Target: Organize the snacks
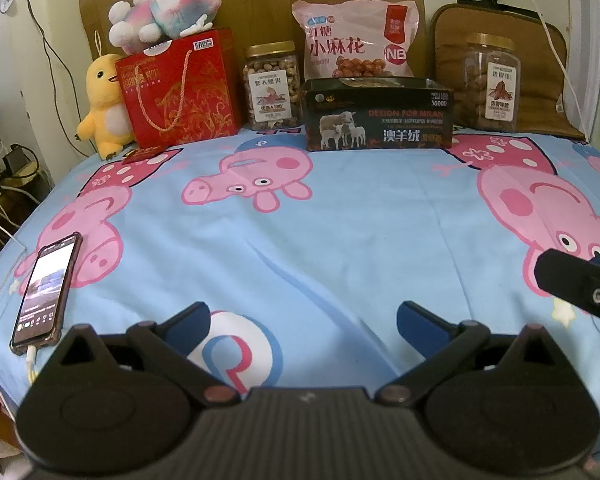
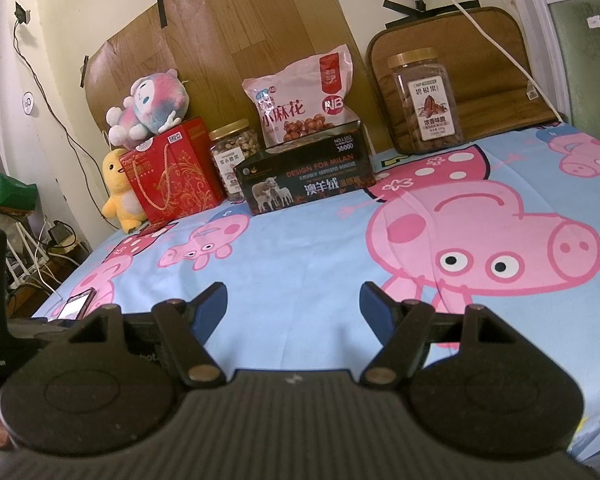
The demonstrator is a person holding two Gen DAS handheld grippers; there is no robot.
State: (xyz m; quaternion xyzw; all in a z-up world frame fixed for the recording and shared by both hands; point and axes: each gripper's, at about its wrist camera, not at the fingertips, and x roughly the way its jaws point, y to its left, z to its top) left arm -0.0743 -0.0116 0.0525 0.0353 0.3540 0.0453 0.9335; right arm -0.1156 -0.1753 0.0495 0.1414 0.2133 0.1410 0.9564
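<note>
Snacks stand along the far edge of the bed. A pink snack bag sits in an open black box. A nut jar stands left of the box. A second jar stands far right. A red gift bag stands at the left. My left gripper is open and empty above the sheet. My right gripper is open and empty; a part of it shows in the left wrist view.
A phone on a cable lies at the bed's left edge. Two plush toys sit by and on the gift bag. A brown cushion leans behind the right jar. Cables hang on the wall.
</note>
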